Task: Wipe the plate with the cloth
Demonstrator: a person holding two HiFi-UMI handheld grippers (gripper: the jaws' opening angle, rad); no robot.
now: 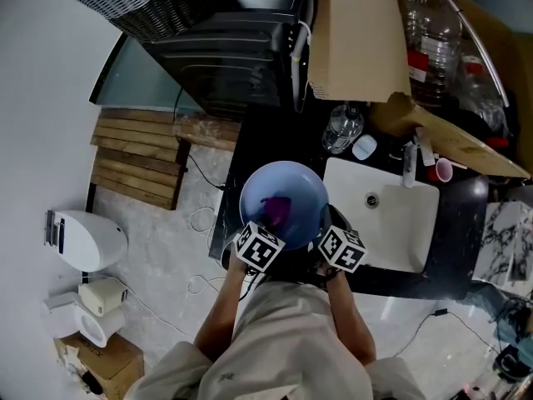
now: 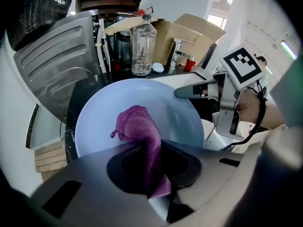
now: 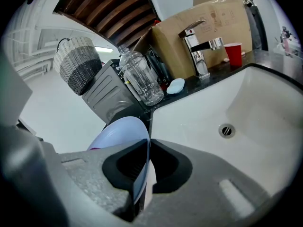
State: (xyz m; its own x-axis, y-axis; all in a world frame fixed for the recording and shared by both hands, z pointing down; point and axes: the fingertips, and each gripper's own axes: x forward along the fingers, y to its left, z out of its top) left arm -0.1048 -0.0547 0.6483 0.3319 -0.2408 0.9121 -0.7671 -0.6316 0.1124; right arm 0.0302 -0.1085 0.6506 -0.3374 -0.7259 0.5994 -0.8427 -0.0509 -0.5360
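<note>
A: Entry 1. Any legible print?

B: Little. There are small marks on the cardboard box (image 3: 208,22), too fine to read. Each gripper's cube carries black-and-white square markers.

A: Entry 2. Plate.

B: One pale blue plate (image 1: 283,192), round, with its hollow face turned up toward the head view. The right gripper view shows it nearly edge-on. It sits over the black desk (image 1: 275,136), just left of the white sink (image 1: 391,223). Cannot tell whether it touches the desk.

A: Cloth?

B: One purple cloth (image 2: 142,129). Its long axis runs from the left jaws out toward the plate's middle, and the bunched end lies on the plate's face.

A: Jaws.

B: Left gripper (image 2: 158,181): jaws closed on the near end of the cloth. Right gripper (image 3: 141,176): jaws clamped on the plate's rim, on the side toward the sink. The two grippers are side by side at the plate's near edge.

A: Counts for the rest?

B: Behind the sink, one chrome tap (image 3: 199,46) and one red cup (image 3: 233,55). Left of the tap, one clear bottle (image 3: 140,77) stands upright with one small pale oval object (image 3: 176,85) just beside it. One two-tone woven basket (image 3: 78,63) shows above a dark grey appliance (image 3: 106,96). The head view shows large bottles (image 1: 431,40) past the box, at least two; exact count unclear.
</note>
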